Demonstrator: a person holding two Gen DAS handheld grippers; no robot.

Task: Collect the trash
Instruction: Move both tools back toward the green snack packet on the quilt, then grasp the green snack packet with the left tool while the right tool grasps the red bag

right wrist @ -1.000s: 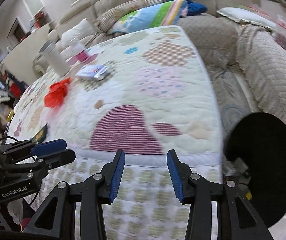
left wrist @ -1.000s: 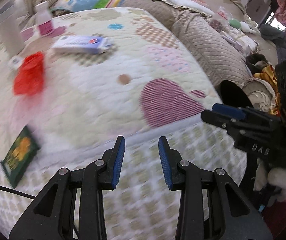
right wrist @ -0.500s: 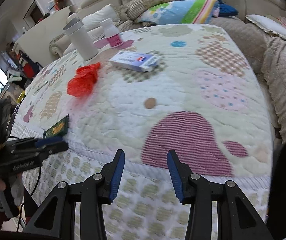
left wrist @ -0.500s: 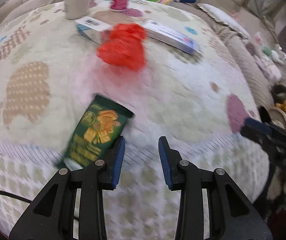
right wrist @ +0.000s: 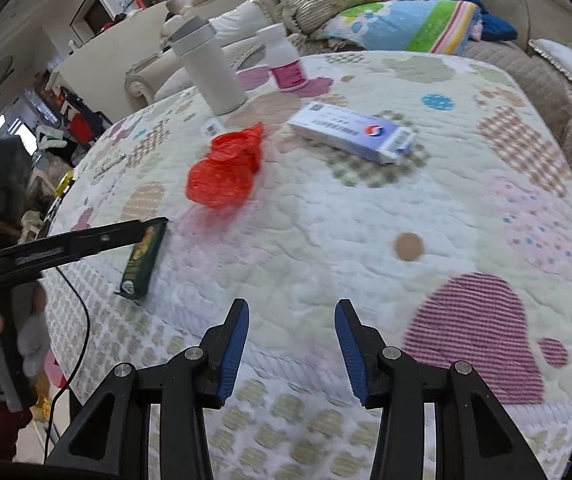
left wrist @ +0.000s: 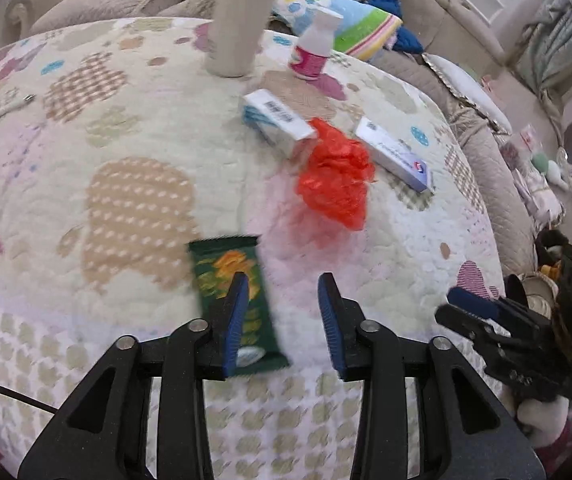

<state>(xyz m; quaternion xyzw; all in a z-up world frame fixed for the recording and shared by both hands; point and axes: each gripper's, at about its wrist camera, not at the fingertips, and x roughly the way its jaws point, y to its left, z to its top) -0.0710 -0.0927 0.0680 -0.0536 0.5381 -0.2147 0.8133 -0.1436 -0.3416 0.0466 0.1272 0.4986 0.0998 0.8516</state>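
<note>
Left wrist view: the left claw [left wrist: 281, 316] is spreading apart, nothing pinched. The flat green snack wrapper [left wrist: 237, 300] lies on the quilted patchwork table [left wrist: 133, 200] under its left finger. The crumpled red plastic bag [left wrist: 336, 178] sits farther back. The right claw [right wrist: 290, 350] is spread and empty.

Ahead of my left jaws I see a quilt [left wrist: 133, 200], a white flask [left wrist: 237, 20] and a pill bottle [left wrist: 314, 48] far off, with two boxes [left wrist: 273, 120] nearer.
</note>
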